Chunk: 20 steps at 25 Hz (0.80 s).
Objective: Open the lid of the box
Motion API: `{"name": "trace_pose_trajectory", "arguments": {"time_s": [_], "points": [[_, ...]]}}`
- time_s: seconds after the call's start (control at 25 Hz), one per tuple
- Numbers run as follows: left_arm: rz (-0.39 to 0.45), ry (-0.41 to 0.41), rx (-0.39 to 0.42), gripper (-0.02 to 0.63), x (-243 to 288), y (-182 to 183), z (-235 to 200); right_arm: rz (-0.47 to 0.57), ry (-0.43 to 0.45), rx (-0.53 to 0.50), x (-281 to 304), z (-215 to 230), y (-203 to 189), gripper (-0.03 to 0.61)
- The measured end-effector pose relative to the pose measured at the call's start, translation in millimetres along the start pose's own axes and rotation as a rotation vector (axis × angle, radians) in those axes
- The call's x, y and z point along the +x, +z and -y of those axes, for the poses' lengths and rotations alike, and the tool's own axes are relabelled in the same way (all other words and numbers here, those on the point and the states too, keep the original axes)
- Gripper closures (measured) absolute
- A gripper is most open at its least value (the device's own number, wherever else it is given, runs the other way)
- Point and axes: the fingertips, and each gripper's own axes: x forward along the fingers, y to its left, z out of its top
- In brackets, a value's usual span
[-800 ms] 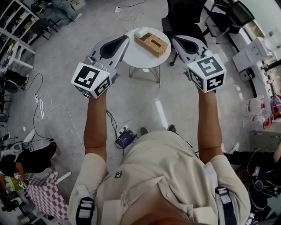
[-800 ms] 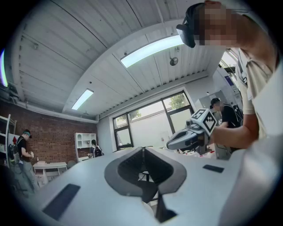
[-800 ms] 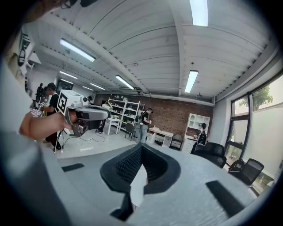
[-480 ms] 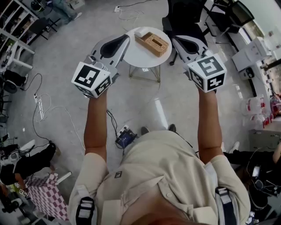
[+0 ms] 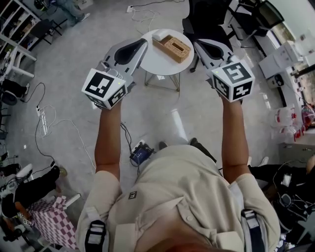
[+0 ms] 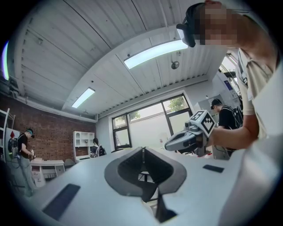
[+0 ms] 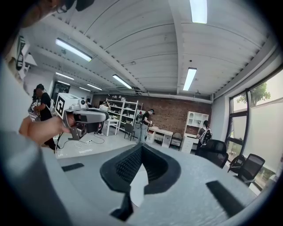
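Observation:
A woven tan box [image 5: 172,47] with a slotted lid lies on a small round white table [image 5: 157,63] at the top of the head view. A small white object [image 5: 158,35] sits beside the box on its far side. My left gripper [image 5: 142,44] hovers at the table's left edge, jaws shut and empty [image 6: 142,150]. Just off the table's right edge my right gripper [image 5: 197,45] is likewise shut with nothing in it [image 7: 141,145]. Both are held high and apart from the box. Each gripper view shows the other gripper across the room, the right gripper [image 6: 188,139] and the left gripper [image 7: 86,117].
A black office chair [image 5: 206,12] stands behind the table. Cables [image 5: 44,120] and a blue power box [image 5: 140,153] lie on the floor. A checkered cloth [image 5: 49,216] is at lower left; desks and boxes [image 5: 283,59] line the right. People stand about the room [image 7: 143,123].
Both grippers stay where they were. The head view has shifted slightly, and a person at the lower left has moved further out of view.

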Motion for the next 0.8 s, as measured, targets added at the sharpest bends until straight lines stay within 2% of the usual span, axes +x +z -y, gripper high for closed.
{"name": "trace_pose_trajectory", "arguments": {"time_s": [0.32,0.8], "points": [[-0.004,0.004,-0.014,0.598,15.3,-11.5,-6.9,0.002,0.026,0.024,17.7,13.0,-6.3,0.587],[-0.053,0.11,0.003,0.598,104.9,-31.1,-8.1,0.04,0.144,0.02,42.4,101.8,-33.4,0.586]]}}
